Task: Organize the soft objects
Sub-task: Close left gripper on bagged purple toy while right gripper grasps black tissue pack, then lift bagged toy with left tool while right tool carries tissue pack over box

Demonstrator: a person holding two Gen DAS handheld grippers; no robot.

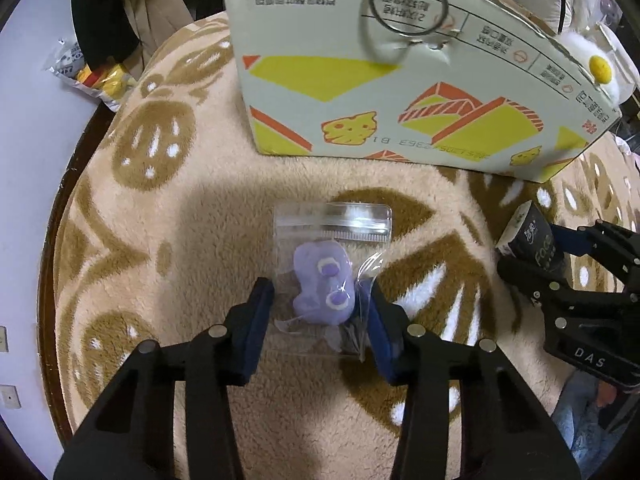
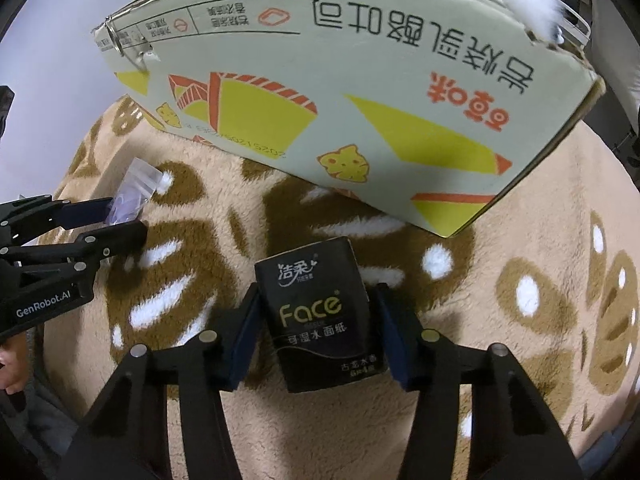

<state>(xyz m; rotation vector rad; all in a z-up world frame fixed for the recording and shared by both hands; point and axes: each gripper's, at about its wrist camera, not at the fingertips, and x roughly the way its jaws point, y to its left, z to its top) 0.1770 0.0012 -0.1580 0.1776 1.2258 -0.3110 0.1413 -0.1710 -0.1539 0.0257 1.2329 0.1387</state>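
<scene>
My left gripper [image 1: 322, 312] is closed on a clear zip bag [image 1: 332, 240] holding a purple soft toy [image 1: 324, 288], just above the beige patterned rug [image 1: 180, 220]. My right gripper [image 2: 316, 328] is shut on a black "Face" tissue pack [image 2: 320, 316], also seen in the left wrist view [image 1: 532, 240] to the right of the bag. The bag also shows in the right wrist view [image 2: 132, 192] at the far left, between the left gripper's fingers. A white cardboard box [image 1: 380, 80] with yellow and orange print stands behind both grippers, and it fills the top of the right wrist view [image 2: 360, 92].
A metal key ring [image 1: 408, 2] hangs on the box's upper edge. A white fluffy toy with a yellow spot [image 1: 596, 64] sits at the box's right top. A snack wrapper [image 1: 92, 76] lies off the rug at the left. Dark clothing [image 1: 100, 12] hangs behind.
</scene>
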